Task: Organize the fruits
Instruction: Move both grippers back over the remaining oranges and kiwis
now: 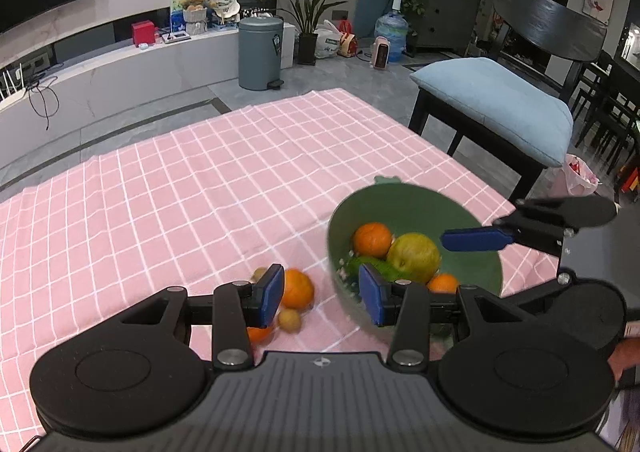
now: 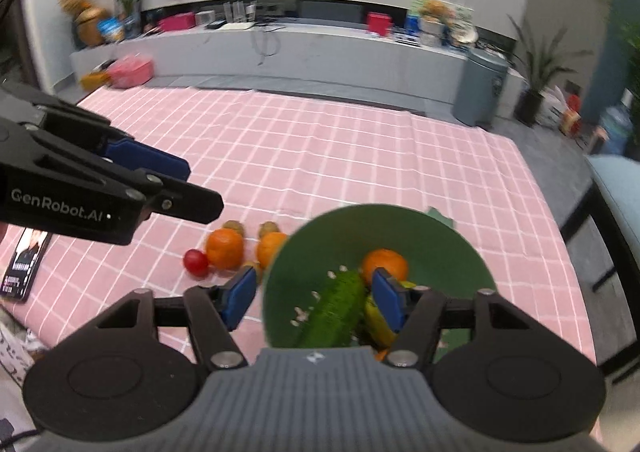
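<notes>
**Both grippers spread, bowl half loaded, loose fruit left of it**

Left gripper (image 1: 322, 294): fingers wide apart, holding nothing. An orange (image 1: 297, 288) sits just past its left pad, with a small brownish fruit (image 1: 289, 320) beside it. Its right pad overlaps the near rim of the green bowl (image 1: 472, 212).

Right gripper (image 2: 314, 302): also spread, empty, hovering over the bowl's near side.

Bowl contents: two oranges, a yellow-green apple (image 1: 413, 257), a cucumber (image 2: 336, 310).

Loose on the pink checked tablecloth (image 1: 180, 180), left of the bowl: two oranges, a red tomato (image 2: 195, 262), two small brown fruits behind them.

Room: cloth is bare beyond the bowl up to the far edge. Phone (image 2: 22, 262) lies at the left edge. A cushioned stool (image 1: 496, 104) stands just off the right edge.
</notes>
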Demonstrator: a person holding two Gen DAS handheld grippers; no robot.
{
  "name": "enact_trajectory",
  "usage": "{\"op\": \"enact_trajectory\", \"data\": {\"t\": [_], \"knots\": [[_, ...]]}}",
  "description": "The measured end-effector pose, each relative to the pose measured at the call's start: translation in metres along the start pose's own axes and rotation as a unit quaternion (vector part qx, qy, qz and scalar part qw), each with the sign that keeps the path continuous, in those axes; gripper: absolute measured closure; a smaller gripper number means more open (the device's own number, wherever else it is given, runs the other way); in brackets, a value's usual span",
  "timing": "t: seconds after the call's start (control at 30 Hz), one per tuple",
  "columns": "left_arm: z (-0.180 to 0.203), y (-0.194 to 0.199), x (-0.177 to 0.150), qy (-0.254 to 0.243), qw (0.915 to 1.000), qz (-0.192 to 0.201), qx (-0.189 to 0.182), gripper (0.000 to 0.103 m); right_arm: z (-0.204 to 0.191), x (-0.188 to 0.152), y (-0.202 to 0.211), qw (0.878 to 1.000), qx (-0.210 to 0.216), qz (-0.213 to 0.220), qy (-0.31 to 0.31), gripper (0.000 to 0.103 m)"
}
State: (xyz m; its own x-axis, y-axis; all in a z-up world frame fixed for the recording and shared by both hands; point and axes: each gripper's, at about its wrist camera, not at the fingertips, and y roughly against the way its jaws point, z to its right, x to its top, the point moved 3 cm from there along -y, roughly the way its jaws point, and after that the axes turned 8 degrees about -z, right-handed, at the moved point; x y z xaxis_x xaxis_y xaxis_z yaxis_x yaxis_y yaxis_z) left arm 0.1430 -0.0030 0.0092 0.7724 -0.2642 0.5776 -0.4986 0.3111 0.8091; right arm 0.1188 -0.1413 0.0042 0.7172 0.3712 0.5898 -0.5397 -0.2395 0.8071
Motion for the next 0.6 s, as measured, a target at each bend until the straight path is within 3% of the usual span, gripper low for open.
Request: {"op": "enact_trajectory", "data": {"t": [0.37, 0.6], "knots": [[-0.054, -0.008, -0.033, 0.042, 0.9989, -0.016, -0.013, 0.052, -0.036, 0.020, -0.020, 0.993, 0.012, -0.022, 0.119, 0.055], [-0.069, -0.030, -0.052, 0.049, 0.9980, -0.035, -0.021, 0.052, -0.050, 0.036, -0.041, 0.974, 0.012, -0.054, 0.219, 0.056]]}}
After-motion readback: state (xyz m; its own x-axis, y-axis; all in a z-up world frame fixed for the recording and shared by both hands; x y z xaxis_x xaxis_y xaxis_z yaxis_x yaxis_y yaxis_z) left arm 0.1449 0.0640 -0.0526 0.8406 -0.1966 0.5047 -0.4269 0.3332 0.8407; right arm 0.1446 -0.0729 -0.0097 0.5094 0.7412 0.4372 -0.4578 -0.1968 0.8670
